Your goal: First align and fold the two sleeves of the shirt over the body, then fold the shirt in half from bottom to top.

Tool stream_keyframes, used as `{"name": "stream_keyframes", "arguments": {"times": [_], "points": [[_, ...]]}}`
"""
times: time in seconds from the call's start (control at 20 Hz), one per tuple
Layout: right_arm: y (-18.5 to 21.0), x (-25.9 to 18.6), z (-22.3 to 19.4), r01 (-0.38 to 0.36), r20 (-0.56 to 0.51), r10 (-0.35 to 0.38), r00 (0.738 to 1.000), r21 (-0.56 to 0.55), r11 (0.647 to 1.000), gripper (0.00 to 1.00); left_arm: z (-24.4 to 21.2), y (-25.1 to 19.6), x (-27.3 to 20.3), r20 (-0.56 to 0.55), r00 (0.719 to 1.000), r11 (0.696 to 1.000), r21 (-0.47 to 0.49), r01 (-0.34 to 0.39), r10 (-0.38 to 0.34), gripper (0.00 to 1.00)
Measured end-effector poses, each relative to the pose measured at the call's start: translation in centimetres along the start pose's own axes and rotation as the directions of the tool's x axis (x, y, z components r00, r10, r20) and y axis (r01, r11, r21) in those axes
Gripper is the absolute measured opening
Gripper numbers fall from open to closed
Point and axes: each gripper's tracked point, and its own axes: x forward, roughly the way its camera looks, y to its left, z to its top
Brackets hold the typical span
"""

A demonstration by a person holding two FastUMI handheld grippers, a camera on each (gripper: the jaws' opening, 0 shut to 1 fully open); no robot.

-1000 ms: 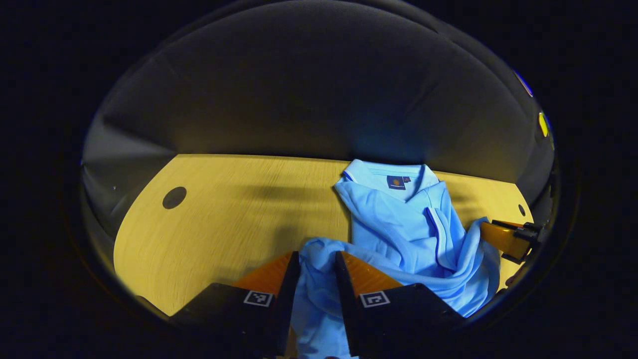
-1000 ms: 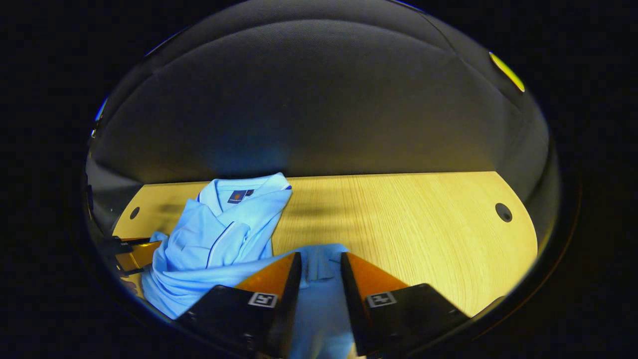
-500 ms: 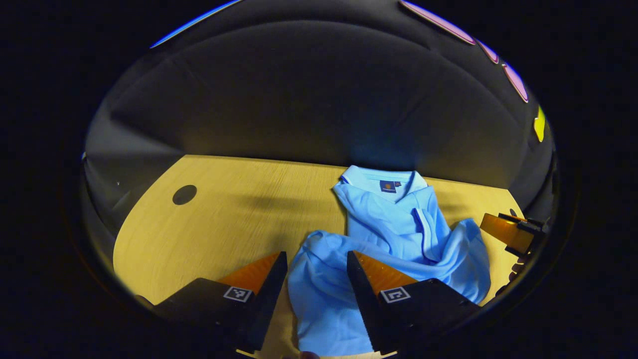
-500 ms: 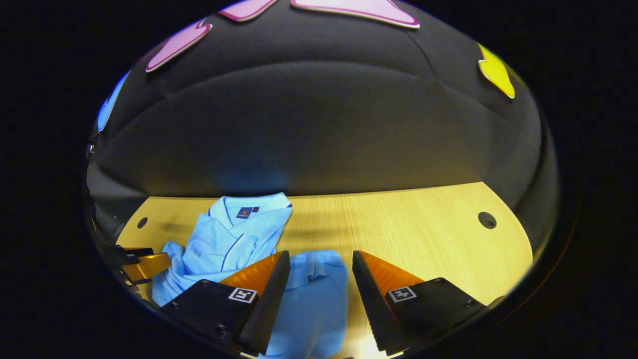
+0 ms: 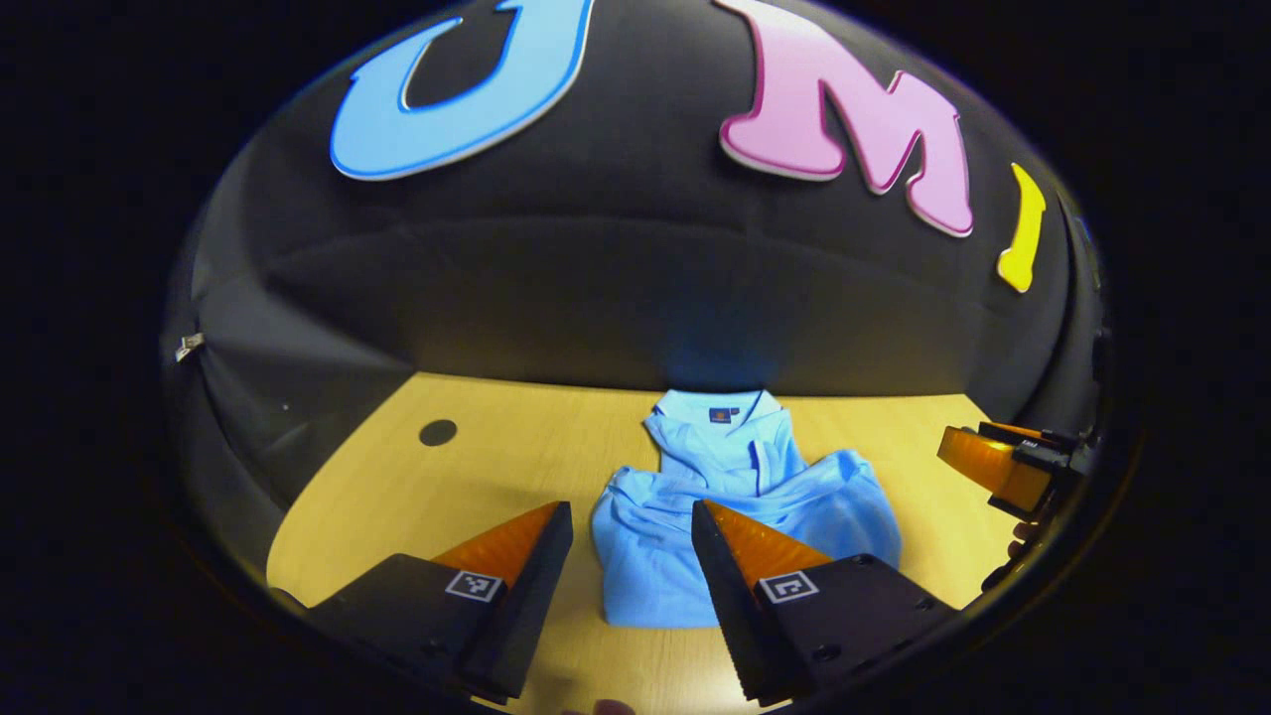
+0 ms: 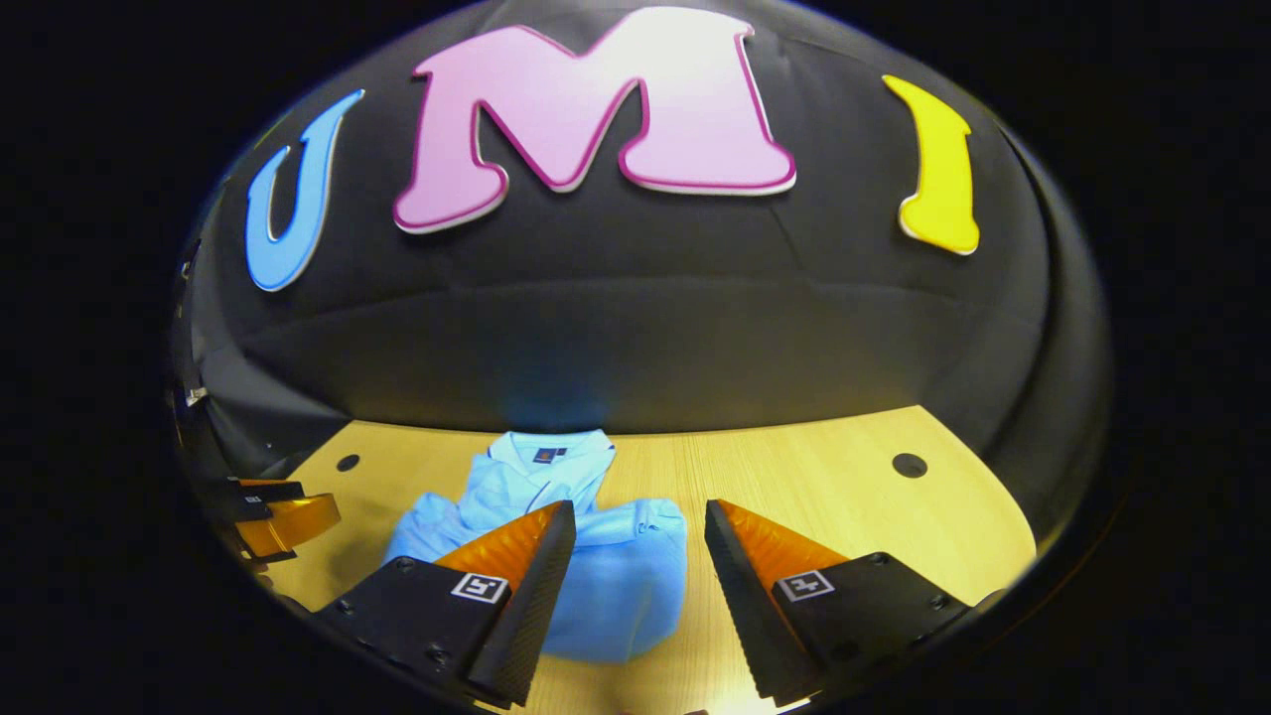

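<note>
**Shirt lies bunched on the table, both grippers released above it**

Table (image 5: 397, 497) of pale wood runs from left to right below the dark booth wall, with a small round hole (image 5: 437, 432) toward its far left in the left gripper view. The left gripper (image 5: 632, 516) hangs above the near edge with its jaws spread apart and nothing between them. Just beyond it, near the middle of the table, lies the light blue shirt (image 5: 735, 506), roughly folded and rumpled, its collar (image 5: 720, 407) toward the far wall. At the right of that view, the right gripper (image 5: 1003, 467) sits apart from the cloth. In the right gripper view, the right gripper (image 6: 639, 516) is likewise spread wide and empty, with the shirt (image 6: 616, 576) on the table (image 6: 844, 497) beyond its fingers.
</note>
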Motion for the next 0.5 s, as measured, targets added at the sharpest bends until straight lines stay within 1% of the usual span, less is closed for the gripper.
{"name": "stream_keyframes", "arguments": {"times": [0.15, 0.3, 0.5], "points": [[0.1, -4.6, 1.7, -0.008, 0.043, 0.009, 0.999, -0.009, 1.0, 0.82, 1.1, 0.0, -5.3, 0.053, 0.999, 1.0, 0.015, -0.005, 0.004, 0.79], [0.3, -8.8, 2.7, -0.014, 0.076, 0.015, 0.997, -0.017, 1.0, 0.83, 0.9, -0.6, -10.4, 0.073, 0.997, 1.0, 0.014, 0.012, -0.012, 0.79], [0.8, -14.4, 3.6, -0.038, 0.106, 0.043, 0.993, -0.047, 0.998, 0.89, 0.0, -0.8, -15.9, 0.083, 0.996, 1.0, 0.026, 0.013, -0.016, 0.79]]}}
